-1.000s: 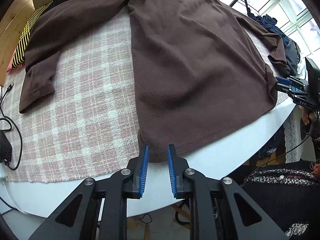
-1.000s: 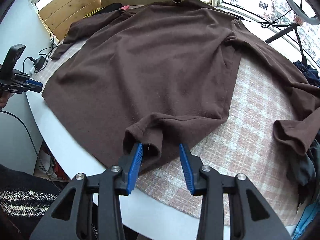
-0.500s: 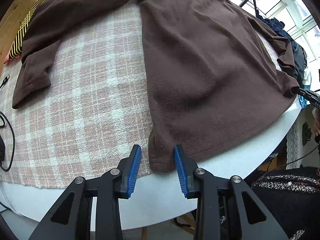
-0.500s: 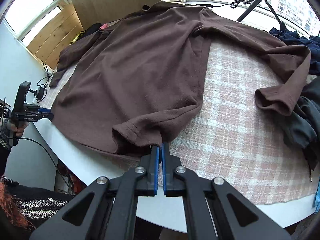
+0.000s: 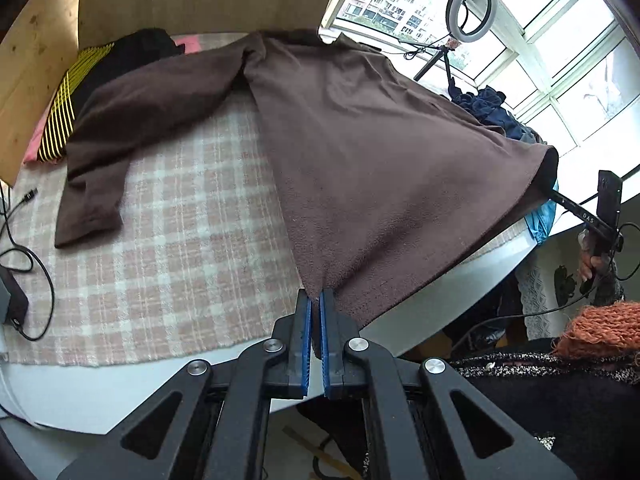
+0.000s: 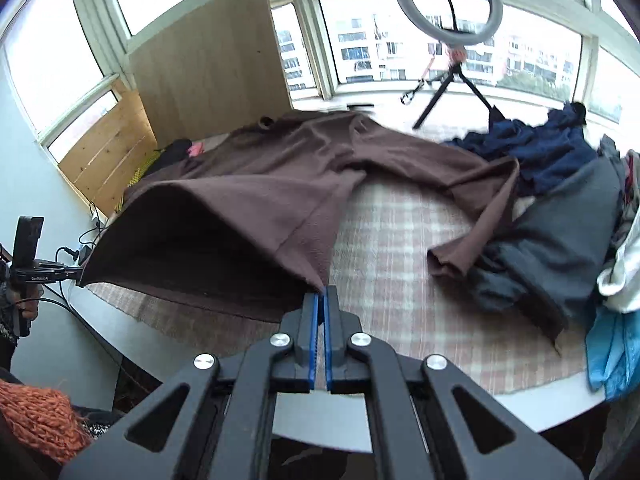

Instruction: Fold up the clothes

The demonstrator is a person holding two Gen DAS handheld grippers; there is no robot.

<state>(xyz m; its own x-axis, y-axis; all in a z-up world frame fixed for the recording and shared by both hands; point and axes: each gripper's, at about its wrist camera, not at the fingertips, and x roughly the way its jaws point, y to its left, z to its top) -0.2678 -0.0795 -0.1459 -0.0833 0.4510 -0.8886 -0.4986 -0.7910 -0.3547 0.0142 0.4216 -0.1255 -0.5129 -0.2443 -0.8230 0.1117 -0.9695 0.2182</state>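
My left gripper [image 5: 314, 300] is clamped on one bottom corner of the brown sweater [image 5: 360, 152], its blue pads [image 5: 306, 332] pinched together with only a sliver of fleece between them. My right gripper [image 6: 321, 294] is pressed closed the same way on the opposite hem corner, the cloth running to a point right at its tips. Between the two, the hem is lifted off the round white table [image 5: 100, 384], and in the right wrist view the raised edge bells open so the darker inside of the garment shows.

The sweater lies lengthwise away from me, hem at the near edge and collar toward the wooden panel [image 6: 208, 72] and the windows at the far side. One sleeve [image 5: 120, 132] stretches out over the tablecloth to the left with its cuff turned toward me; the other sleeve [image 6: 460, 184] bends down to the right, its cuff touching a pile of grey and navy clothes [image 6: 552, 216].

The fabric is a soft, matte, napped fleece, with a stitched side seam running to the right-hand corner. Under it is a nubby pink-and-white checked tablecloth [image 5: 168, 248]. A ring light [image 6: 448, 4] on a tripod stands on the far side by the window.
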